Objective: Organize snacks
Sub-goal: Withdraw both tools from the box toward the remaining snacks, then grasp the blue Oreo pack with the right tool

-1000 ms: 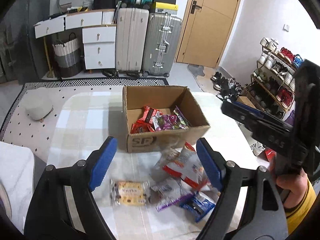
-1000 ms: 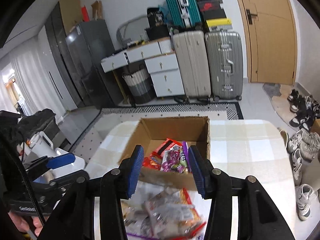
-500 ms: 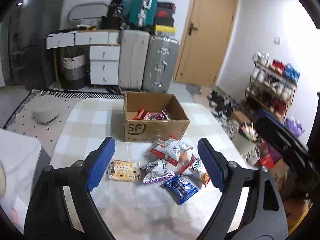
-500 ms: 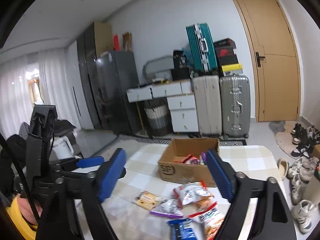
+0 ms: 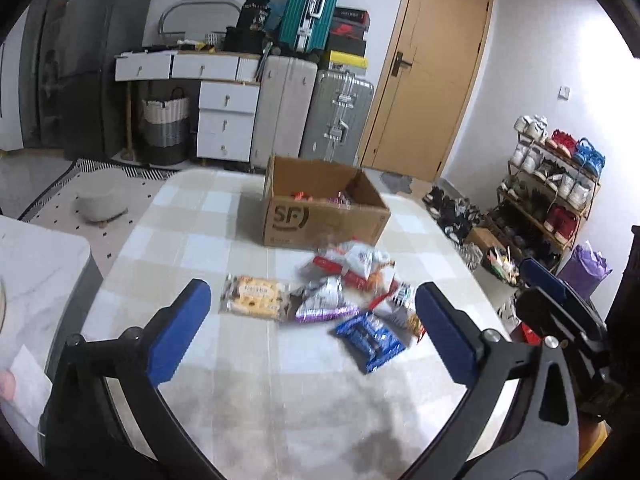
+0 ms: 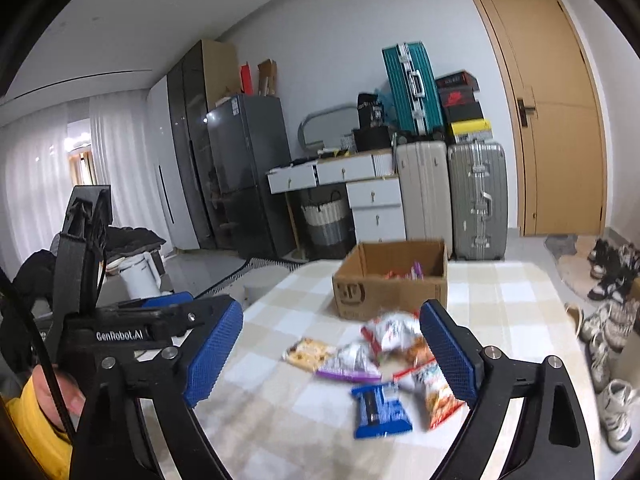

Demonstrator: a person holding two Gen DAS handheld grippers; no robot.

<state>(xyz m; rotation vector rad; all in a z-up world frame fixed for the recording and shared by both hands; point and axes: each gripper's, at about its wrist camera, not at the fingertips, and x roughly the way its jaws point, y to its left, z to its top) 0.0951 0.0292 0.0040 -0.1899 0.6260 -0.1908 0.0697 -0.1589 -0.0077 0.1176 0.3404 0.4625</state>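
Both grippers hang over the near end of the checked desk (image 5: 208, 240), short of the snacks and touching none of them. The left gripper (image 5: 316, 330) tips down toward the desk top, its blue fingers (image 5: 178, 338) spread wide and opening further, with nothing between them but bare cloth; the loose packets lie beyond the tips. The right gripper (image 6: 332, 354) is held flatter, looking out across the room, its fingers (image 6: 214, 354) likewise apart and opening, and empty. From the right wrist view the left tool shows at the left edge, gripped by a hand (image 6: 60, 394) that comes out of a yellow sleeve (image 6: 30, 436). The snacks sit in a loose heap near the middle of the desk: a yellow biscuit pack (image 5: 254, 295) to the left, a purple-edged silver packet (image 5: 324, 300) just beside it, a blue packet (image 5: 370, 340) nearest the grippers, and a red and white bag (image 5: 352, 262) toward the far side. Behind the heap stands the open cardboard box (image 5: 320, 216), with a few wrappers showing inside. The packets look blurred in both views.
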